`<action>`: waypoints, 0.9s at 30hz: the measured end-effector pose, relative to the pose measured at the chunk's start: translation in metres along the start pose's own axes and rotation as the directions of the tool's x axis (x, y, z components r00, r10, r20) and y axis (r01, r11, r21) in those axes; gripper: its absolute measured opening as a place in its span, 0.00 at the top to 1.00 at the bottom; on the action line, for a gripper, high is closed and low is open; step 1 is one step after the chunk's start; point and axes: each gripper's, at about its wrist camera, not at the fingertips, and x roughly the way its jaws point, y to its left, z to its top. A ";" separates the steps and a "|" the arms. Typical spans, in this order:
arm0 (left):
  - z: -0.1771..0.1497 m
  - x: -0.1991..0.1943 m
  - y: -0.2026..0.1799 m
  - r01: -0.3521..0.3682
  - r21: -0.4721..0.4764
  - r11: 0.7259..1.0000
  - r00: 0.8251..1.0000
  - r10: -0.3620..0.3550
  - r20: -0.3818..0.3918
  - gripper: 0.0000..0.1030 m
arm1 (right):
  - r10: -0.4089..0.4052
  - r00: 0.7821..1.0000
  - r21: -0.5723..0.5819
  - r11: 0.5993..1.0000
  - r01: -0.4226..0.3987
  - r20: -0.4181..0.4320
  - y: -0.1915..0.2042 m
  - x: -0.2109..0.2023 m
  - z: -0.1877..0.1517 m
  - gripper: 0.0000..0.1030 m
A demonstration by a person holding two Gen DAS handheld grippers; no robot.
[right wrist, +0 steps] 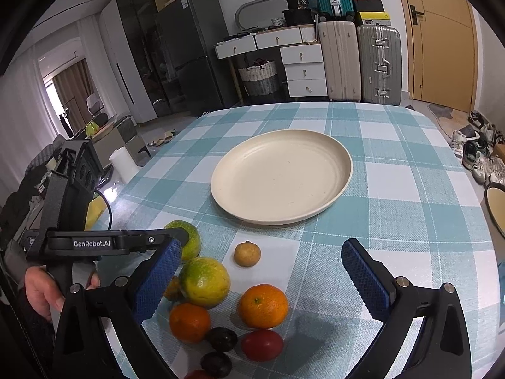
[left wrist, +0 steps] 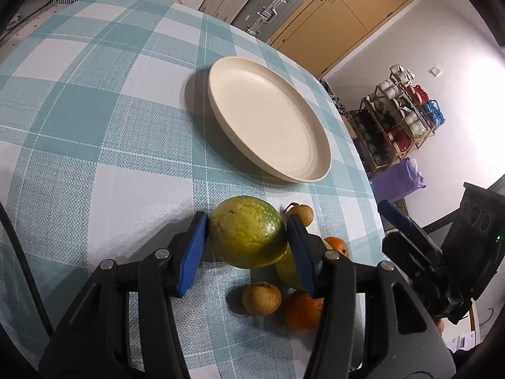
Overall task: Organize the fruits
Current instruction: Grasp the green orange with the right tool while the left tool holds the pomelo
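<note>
Our left gripper (left wrist: 247,232) clamps a green citrus (left wrist: 247,232); only the right view shows our right gripper (right wrist: 262,271) gaping empty above plums (right wrist: 222,339).

Two close wrist views angled down across the checked table (left wrist: 94,126), both sharing the plate (right wrist: 281,177).

- Right gripper (right wrist: 262,271) with blue pads spread wide over a checked tablecloth (right wrist: 394,170).
- An orange (right wrist: 263,305) lies between its fingers.
- A cream plate (right wrist: 281,175) sits beyond.
- The left gripper (right wrist: 176,243) grips a green citrus (right wrist: 189,243) at left.
</note>
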 end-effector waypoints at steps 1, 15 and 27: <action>0.001 -0.002 0.000 0.001 0.000 1.000 1.000 -0.001 0.004 0.53 | 0.003 1.000 0.001 1.000 -0.003 -0.003 0.001 0.000 0.000 0.00; 0.003 -0.032 0.012 0.002 -0.021 1.000 0.998 -0.001 0.062 0.53 | 0.101 0.993 -0.045 0.993 -0.105 -0.067 0.031 0.009 -0.016 0.00; -0.003 -0.045 0.023 0.005 -0.034 0.999 0.998 -0.002 0.070 0.53 | 0.084 0.986 -0.081 0.992 -0.096 -0.142 0.048 0.032 -0.015 0.17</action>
